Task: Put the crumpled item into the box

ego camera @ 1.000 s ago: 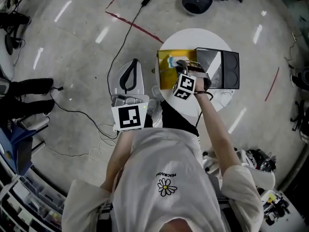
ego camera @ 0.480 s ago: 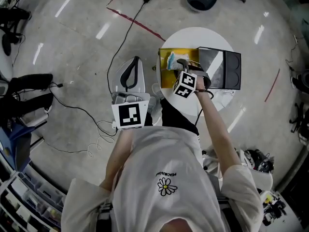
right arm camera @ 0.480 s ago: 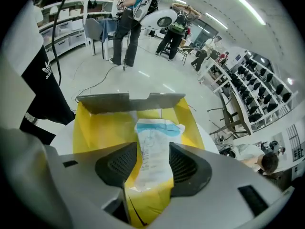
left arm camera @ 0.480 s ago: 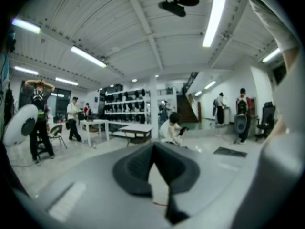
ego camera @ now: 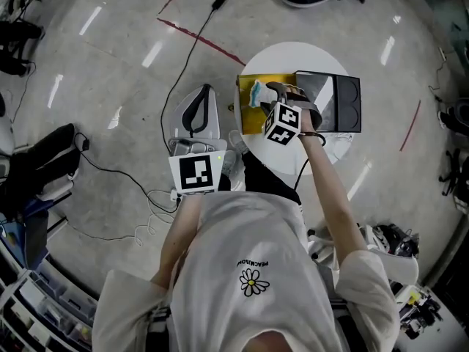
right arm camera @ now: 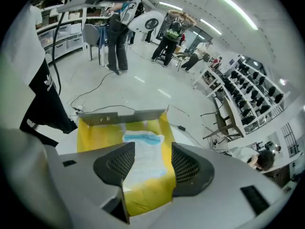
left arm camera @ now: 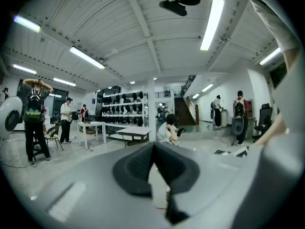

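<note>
A person stands over a round white worktop (ego camera: 289,59) with a gripper in each hand; the right gripper (right arm camera: 150,151) hovers above an open yellow box (right arm camera: 93,135) on the worktop's left part; its fingers (right arm camera: 116,165) are spreading apart and press on nothing; the crumpled item (right arm camera: 143,144), white with a blue streak, lies inside the box, seen between them; a black lid (ego camera: 335,105) lies open to the right; the left gripper (left arm camera: 153,147) is near the person's body, off the worktop, fingers pressed together, empty.
</note>
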### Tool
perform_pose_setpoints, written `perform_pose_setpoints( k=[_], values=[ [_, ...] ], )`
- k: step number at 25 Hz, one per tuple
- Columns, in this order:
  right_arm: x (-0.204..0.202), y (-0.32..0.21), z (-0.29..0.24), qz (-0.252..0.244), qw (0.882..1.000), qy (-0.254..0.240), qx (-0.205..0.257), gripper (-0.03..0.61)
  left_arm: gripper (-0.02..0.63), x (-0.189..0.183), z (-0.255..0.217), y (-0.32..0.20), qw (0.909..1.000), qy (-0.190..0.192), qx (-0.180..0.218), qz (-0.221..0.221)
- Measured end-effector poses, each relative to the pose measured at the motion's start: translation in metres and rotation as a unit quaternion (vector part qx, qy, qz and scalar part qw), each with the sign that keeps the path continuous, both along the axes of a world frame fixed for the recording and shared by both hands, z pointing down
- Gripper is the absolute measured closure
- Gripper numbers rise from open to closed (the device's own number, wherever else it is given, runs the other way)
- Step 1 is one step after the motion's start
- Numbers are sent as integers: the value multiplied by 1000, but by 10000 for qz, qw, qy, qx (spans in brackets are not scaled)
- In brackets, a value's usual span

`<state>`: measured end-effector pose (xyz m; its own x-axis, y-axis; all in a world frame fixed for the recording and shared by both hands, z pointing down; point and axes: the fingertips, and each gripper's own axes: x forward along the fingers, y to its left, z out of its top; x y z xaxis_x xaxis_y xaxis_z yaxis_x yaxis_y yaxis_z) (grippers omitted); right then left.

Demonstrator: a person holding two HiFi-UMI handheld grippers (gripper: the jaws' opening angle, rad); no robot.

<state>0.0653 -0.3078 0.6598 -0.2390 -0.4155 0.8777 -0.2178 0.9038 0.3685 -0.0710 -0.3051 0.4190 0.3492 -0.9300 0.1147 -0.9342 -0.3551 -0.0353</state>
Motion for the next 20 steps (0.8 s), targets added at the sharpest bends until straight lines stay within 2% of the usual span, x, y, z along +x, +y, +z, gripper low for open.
perform_pose_setpoints(
  k=[5,7,10,13,16,20],
  values=[
    [-5,-34,-74,538,9927,-779,749,350,617,6,-13,-5,9997,49,196,147],
    [-4,-44,-110,801,9834,-1196,1105,404,617,10,-18,-7,9993,32,278,246],
    [-1,-47,-166,1219,9609,-1853,1656,463,617,16,-29,-7,9983,45,425,389],
    [8,-41,-217,1681,9252,-2685,2090,520,617,23,-46,-9,9966,168,643,490],
    [21,-27,-259,2148,8761,-3667,2278,577,617,31,-57,-10,9946,162,809,622],
    [39,2,-291,2633,8193,-4446,2486,578,617,36,-69,-5,9924,149,942,772]
  ],
)
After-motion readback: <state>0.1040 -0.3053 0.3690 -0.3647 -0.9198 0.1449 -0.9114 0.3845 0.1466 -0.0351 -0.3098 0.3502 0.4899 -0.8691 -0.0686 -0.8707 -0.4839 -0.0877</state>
